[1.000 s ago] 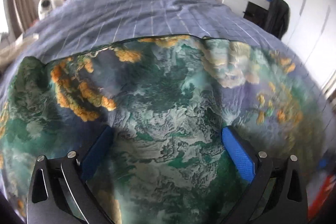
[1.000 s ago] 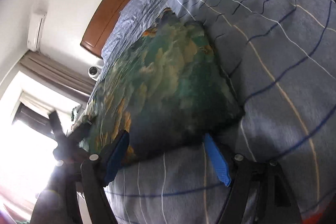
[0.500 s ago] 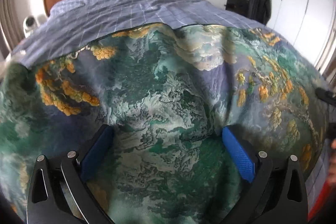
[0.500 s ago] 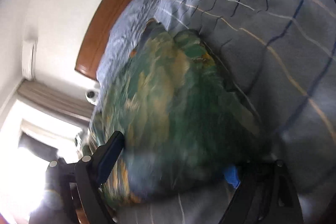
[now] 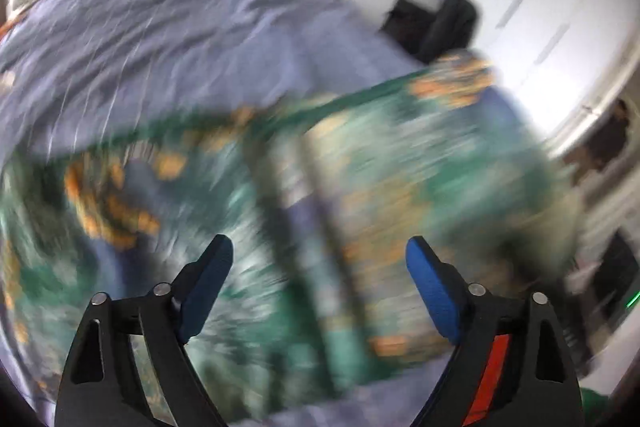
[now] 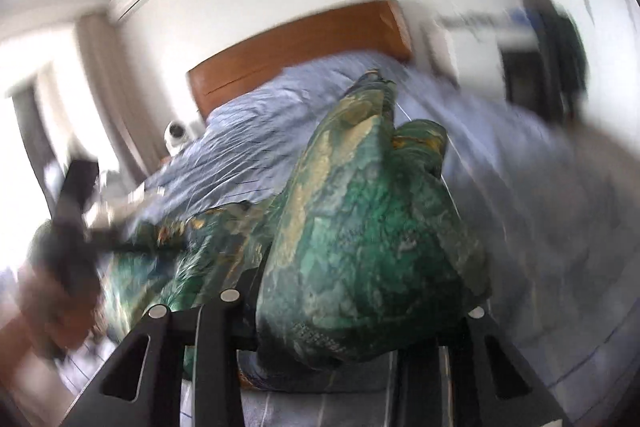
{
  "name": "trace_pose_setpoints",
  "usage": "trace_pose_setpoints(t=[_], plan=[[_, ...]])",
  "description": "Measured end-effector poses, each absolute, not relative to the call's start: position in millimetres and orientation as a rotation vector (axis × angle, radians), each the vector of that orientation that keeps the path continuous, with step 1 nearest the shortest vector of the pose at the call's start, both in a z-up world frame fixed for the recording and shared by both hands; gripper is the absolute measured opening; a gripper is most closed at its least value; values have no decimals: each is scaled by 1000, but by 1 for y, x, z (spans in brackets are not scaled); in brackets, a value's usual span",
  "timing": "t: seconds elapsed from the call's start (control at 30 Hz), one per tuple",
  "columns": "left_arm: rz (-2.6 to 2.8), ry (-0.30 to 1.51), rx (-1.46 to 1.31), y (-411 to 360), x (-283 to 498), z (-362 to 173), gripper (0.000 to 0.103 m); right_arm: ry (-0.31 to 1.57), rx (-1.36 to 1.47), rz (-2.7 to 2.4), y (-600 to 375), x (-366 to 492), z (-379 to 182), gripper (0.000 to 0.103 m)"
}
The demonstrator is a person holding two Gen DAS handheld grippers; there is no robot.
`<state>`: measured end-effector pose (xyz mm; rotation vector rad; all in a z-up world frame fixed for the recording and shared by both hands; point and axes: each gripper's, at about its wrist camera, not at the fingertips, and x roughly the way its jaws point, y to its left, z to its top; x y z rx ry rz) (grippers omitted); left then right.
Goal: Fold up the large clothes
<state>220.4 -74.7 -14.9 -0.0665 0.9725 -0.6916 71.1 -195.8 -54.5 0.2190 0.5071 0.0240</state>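
Blue checked bedding (image 6: pixel 256 155) carries the green patterned garment (image 5: pixel 360 195), which stretches crosswise below the wooden headboard (image 6: pixel 296 47). The right gripper (image 6: pixel 352 307) has just been closing and clamps a bunched corner, lifted off the bed. The left gripper (image 5: pixel 316 283), jaws apart after narrowing slightly, hovers above the cloth's other side, grasping nothing.

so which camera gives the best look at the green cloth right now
The right wrist view. There the green cloth is fairly sharp, bunched up close and lifted off the bed. The left wrist view shows more of the cloth spread out, but badly smeared by motion blur.
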Motion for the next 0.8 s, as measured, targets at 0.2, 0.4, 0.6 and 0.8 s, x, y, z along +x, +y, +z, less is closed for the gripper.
trace_pose_setpoints(t=[0.2, 0.4, 0.6, 0.8], plan=[[-847, 992, 49, -119, 203, 53, 102, 471, -181, 78, -106, 73, -34, 36], [-654, 1150, 268, -145, 223, 27, 101, 434, -536, 131, -32, 65, -50, 36], [-589, 1207, 218, -114, 238, 22, 33, 469, -513, 188, -27, 70, -52, 50], [-592, 1170, 132, -34, 263, 26, 33, 546, -40, 435, -96, 61, -21, 53]])
